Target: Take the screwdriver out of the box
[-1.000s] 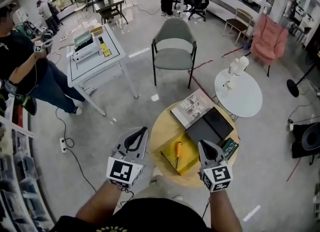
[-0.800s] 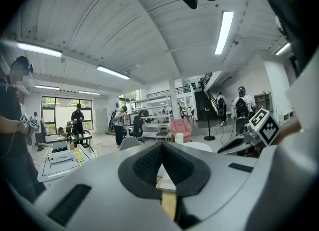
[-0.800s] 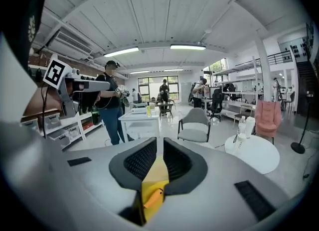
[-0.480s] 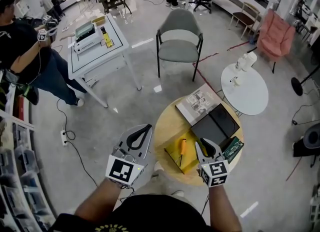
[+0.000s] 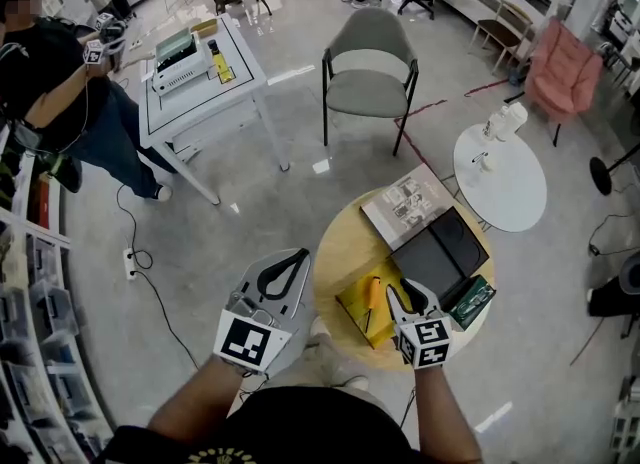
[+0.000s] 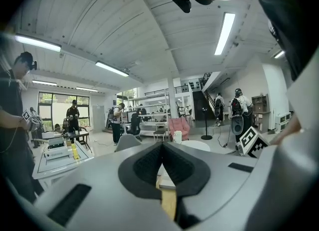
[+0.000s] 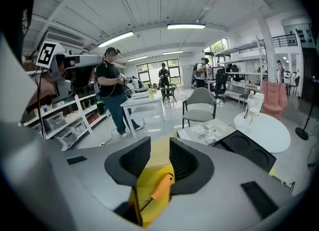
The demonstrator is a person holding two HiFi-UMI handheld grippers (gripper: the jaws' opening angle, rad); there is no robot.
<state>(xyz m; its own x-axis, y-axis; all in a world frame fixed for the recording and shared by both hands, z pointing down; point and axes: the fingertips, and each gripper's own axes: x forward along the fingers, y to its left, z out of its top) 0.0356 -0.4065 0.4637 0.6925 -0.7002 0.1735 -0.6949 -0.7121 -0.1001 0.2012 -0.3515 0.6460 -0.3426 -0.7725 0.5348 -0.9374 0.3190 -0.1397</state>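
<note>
Looks steeply down on a small round wooden table in a busy workshop. Near the table's lower rim, a shallow yellow box, and lying in it the screwdriver, orange handle uppermost in the frame, thin shaft running down and slightly left. Not yet touched, not yet lifted: judged as the very start of the task, with the reach under way and the grip, the lift and the carry clear of the box all left to do. At the box's right edge, lower centre of the frame, the right gripper, jaws opening with a plain gap and nothing pressed between them; in the right gripper view, orange handle and yellow box lined up just beyond that gap. At lower left, off the table and over bare floor, the left gripper, jaws closed together on nothing. Crowded on the box's upper right: a black tray nearly touching it, a printed booklet above that, a green flat item just right of the gripper near the table rim. Open room straight above the box and toward the table's lower-left rim, so likely a clean lift upward or a draw back toward the bottom of the frame. Well apart and no obstacle: a white round table at right, a grey chair at top centre, a white square table and a person at upper left.
</note>
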